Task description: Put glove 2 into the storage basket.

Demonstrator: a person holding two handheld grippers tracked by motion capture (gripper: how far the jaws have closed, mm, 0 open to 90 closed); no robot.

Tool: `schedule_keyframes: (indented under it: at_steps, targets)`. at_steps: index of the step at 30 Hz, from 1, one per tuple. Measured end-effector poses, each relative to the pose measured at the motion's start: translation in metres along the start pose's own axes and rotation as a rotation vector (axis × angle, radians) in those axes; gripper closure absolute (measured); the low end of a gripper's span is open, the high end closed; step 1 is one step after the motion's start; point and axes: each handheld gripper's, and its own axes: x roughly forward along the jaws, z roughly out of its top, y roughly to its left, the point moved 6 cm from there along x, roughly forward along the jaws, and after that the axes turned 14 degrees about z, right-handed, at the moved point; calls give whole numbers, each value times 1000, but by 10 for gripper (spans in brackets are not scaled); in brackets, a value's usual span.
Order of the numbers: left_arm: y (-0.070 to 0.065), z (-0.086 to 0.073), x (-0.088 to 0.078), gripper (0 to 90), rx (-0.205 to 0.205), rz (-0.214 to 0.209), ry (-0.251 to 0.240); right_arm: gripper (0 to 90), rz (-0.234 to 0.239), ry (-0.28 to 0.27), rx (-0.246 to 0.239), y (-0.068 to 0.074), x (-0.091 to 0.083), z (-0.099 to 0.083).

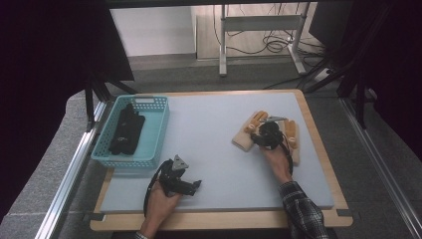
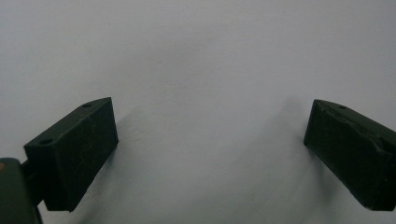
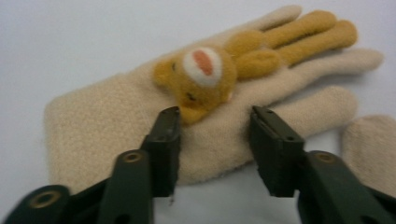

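Right of centre in the high view lies the cream glove (image 3: 140, 126) — soft, light, floppy. The right gripper (image 3: 215, 149) straddles its palm edge, jaws apart, not yet pinching — best bunching fabric there.

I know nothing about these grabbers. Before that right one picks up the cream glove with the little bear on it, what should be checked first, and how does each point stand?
1. Right gripper lined up with the glove: ok, its jaws straddle the glove's near edge.
2. Jaws gripping the cloth: not ok, a gap shows between them and nothing is pinched.
3. Bear out of the pinch: ok, it sits just beyond the jaw tips.
4. Second glove clear of the grab: ok, it lies beside the first.
5. Left gripper out of the way: ok, open, over bare table.
6. Basket has room: ok, a dark item lies along one side.
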Motion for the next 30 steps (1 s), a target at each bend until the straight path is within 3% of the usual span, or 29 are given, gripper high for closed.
schedule_keyframes:
  at_steps: [2,4,9,15,22,26,30]
  targets:
    - [0,0,0,30,0,0,0,794,7,1,-8,4,1,0]
    - [0,0,0,30,-2,0,0,839,12,4,-6,5,0,0]
    - [0,0,0,30,0,0,0,854,63,14,-23,9,-11,0]
    - [0,0,0,30,1,0,1,854,129,6,-84,30,-46,3]
    - [0,0,0,30,-6,0,-1,851,125,67,-166,41,-88,-1]
    - [0,0,0,30,-6,0,-1,844,114,99,-198,46,-85,-6]
    - [0,0,0,30,-5,-1,-1,834,115,97,-226,56,-76,-3]
